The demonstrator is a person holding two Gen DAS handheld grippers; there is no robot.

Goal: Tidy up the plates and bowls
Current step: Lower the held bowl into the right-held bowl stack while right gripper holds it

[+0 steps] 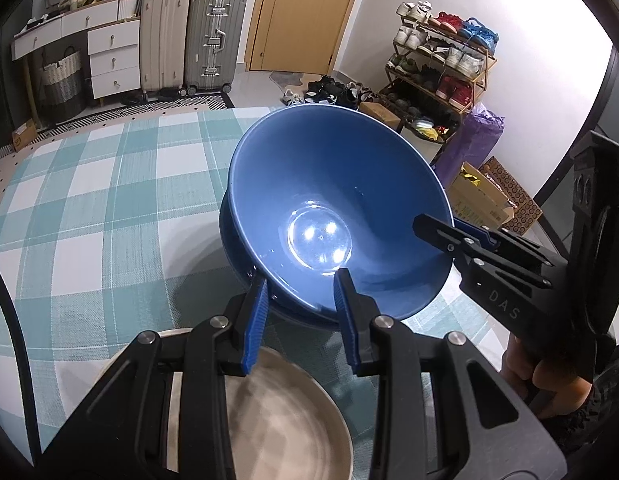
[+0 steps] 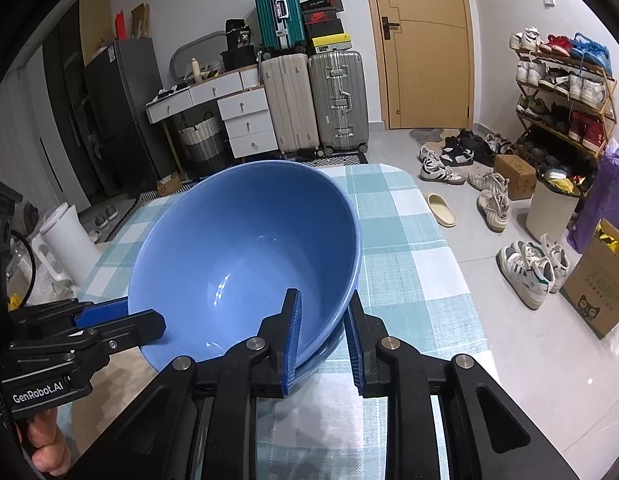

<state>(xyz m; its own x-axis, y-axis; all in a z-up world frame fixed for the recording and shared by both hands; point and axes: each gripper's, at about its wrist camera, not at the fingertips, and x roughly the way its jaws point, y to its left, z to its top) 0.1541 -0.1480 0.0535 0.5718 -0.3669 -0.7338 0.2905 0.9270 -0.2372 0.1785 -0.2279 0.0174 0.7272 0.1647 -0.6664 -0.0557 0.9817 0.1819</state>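
A large blue bowl (image 1: 333, 184) (image 2: 245, 248) is tilted over the checked tablecloth, and a second blue rim (image 1: 225, 232) shows just under it as if nested. My left gripper (image 1: 301, 304) is shut on the bowl's near rim, one blue pad inside and one outside. My right gripper (image 2: 324, 340) is shut on the rim at the opposite side. Each wrist view also catches the other gripper: the right gripper (image 1: 453, 236) and the left gripper (image 2: 121, 316). A beige plate (image 1: 289, 420) lies on the table below my left gripper, partly hidden by it.
The table (image 1: 89, 200) wears a teal and white checked cloth. Beyond it are suitcases (image 2: 313, 100), white drawers (image 2: 245, 120), a shoe rack (image 2: 561, 92), loose shoes on the floor, a white bin (image 2: 549, 212) and cardboard boxes (image 2: 597, 288).
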